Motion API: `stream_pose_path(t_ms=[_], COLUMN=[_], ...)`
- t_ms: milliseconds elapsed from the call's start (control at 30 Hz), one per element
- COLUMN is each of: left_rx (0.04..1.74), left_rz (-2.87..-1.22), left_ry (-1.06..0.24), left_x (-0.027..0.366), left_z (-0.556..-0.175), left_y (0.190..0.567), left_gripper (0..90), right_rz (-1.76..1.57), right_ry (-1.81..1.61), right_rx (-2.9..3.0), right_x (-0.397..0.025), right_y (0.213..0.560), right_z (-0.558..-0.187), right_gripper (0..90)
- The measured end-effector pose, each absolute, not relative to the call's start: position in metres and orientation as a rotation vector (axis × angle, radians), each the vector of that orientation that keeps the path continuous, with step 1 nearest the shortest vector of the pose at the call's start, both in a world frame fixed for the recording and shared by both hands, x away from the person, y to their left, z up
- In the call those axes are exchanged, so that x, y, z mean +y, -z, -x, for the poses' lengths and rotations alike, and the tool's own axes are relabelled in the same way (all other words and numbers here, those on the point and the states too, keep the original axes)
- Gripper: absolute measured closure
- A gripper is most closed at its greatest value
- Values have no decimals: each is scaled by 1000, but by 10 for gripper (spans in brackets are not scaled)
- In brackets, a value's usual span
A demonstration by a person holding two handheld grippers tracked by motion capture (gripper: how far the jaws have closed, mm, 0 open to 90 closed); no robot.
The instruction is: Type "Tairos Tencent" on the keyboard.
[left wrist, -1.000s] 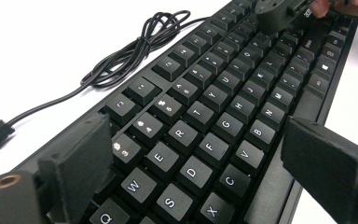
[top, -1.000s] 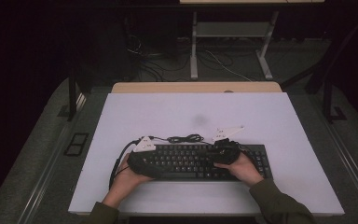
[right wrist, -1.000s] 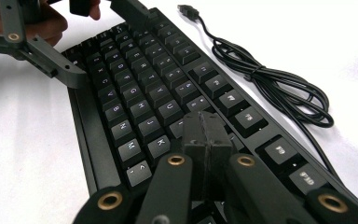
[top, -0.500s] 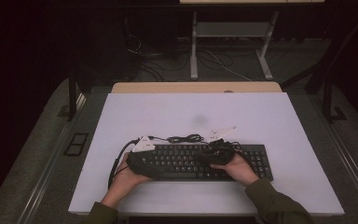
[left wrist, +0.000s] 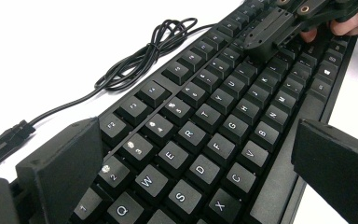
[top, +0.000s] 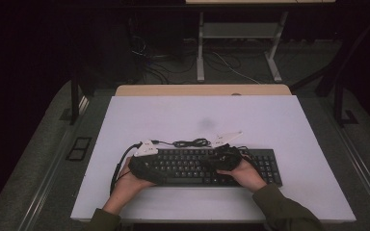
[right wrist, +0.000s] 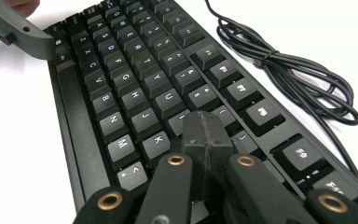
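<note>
Over the last second our right tool (top: 220,158) has slid leftward along the keyboard (top: 192,166), from near the right-hand key block toward the middle. In the right gripper view its jaws are pressed together into one blunt tip, holding nothing, poised over the keys around K (right wrist: 158,142); whether it is already touching a key we can't quite tell from this angle. Our left tool (top: 144,166) has kept its place at the keyboard's left end, with its jaws spread wide on either side of the letter rows and gripping nothing. The keyboard lies flat near the front edge of the white tabletop (top: 270,120), with its cable (top: 190,142) coiled just behind it. We judge the shift lines the closed tip up for pressing a middle-row key.
</note>
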State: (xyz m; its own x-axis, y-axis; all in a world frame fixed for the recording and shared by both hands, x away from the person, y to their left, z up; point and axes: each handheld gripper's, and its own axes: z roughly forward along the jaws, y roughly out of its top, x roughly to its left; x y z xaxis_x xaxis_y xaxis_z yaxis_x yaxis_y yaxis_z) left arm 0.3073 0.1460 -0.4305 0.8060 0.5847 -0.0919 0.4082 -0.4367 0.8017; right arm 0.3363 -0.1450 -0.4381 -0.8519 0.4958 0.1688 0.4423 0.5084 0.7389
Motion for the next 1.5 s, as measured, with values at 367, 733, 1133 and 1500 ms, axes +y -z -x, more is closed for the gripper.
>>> stream_pose_path(t_ms=[367, 733, 1133, 1500], left_rx=[733, 732, 722, 703], left_rz=[-2086, -2097, -2098, -2101], left_ry=[-253, -248, -227, -217], left_x=[148, 152, 162, 170], left_z=[-308, -306, -303, -302], left_y=[430, 429, 427, 426], left_gripper=[16, 53, 226, 512], right_rz=[-845, -871, -899, -904], right_ry=[-1355, -1416, -1432, -1442], right_rx=[2636, 2605, 2560, 2543], right_x=[-151, -157, -160, -160], right_y=[431, 428, 427, 429], right_z=[-338, -341, -343, -343], right_gripper=[820, 570, 366, 317])
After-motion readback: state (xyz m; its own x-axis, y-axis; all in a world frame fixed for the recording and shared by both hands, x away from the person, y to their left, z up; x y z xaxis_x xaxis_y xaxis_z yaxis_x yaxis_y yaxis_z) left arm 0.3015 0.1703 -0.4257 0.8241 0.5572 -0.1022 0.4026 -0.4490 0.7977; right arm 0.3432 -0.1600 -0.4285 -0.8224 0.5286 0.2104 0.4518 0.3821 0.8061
